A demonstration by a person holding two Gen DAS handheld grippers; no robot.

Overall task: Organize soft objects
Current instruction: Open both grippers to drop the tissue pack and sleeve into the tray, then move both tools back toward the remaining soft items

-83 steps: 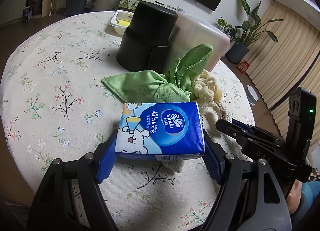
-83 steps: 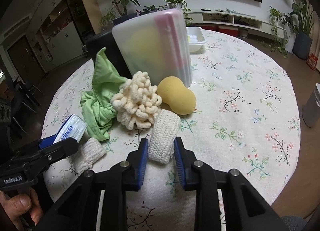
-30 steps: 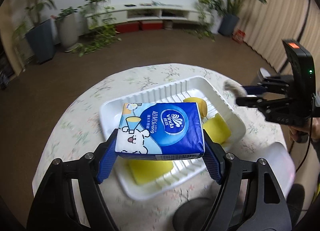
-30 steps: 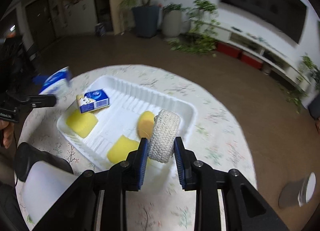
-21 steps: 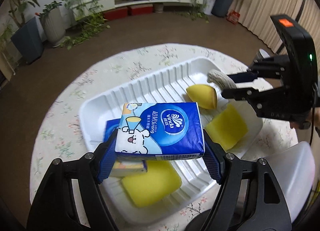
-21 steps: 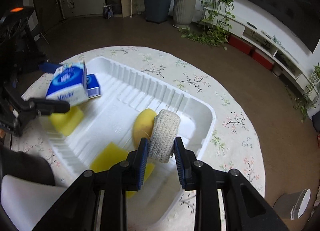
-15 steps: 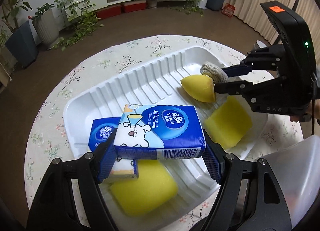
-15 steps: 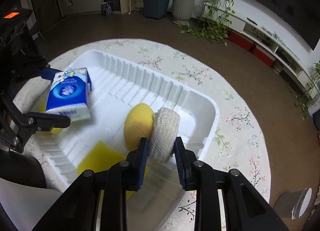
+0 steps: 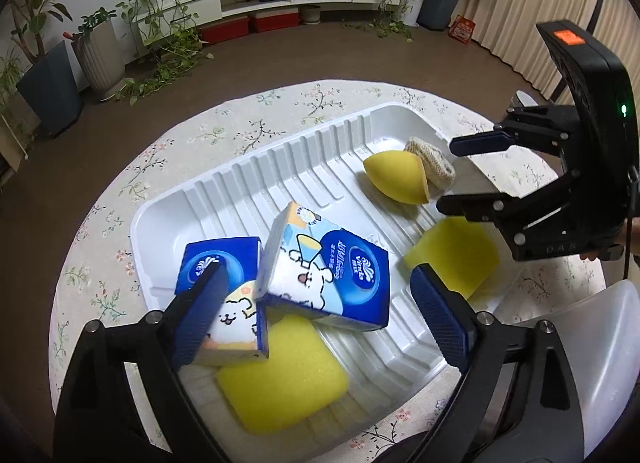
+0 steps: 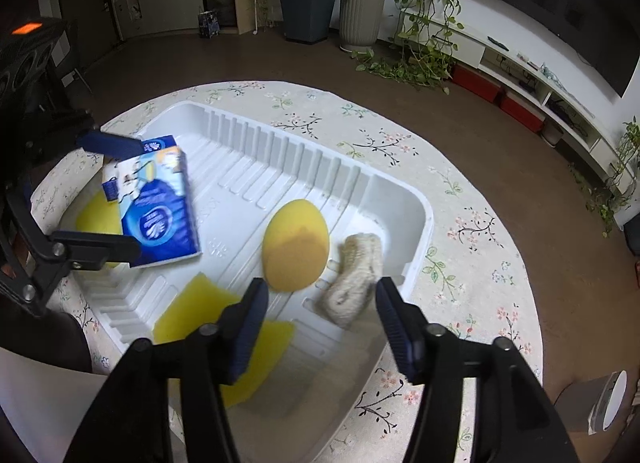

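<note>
A white ribbed tray [image 9: 240, 203] [image 10: 240, 203] holds the soft things. My left gripper [image 9: 319, 277] [image 10: 132, 199] hangs over its near end with jaws opening. The blue tissue pack [image 9: 344, 271] [image 10: 160, 211] lies tilted between them, free of the pads, leaning on a second tissue pack [image 9: 236, 255] and a flat yellow sponge [image 9: 280, 371]. My right gripper [image 10: 320, 291] [image 9: 448, 175] is also opening. The cream knitted roll [image 10: 354, 279] [image 9: 434, 167] lies loose in the tray corner, beside an egg-shaped yellow sponge [image 10: 296, 247] [image 9: 396, 179].
Another flat yellow sponge [image 9: 452, 255] [image 10: 224, 315] lies in the tray under the right gripper. A translucent white container [image 9: 592, 363] and a black one [image 10: 40, 339] stand at the near table edge. The round floral table drops off just past the tray.
Both grippers came down over the tray and their jaws spread. The tissue pack fell tilted onto the other pack. The knitted roll dropped beside the egg-shaped sponge.
</note>
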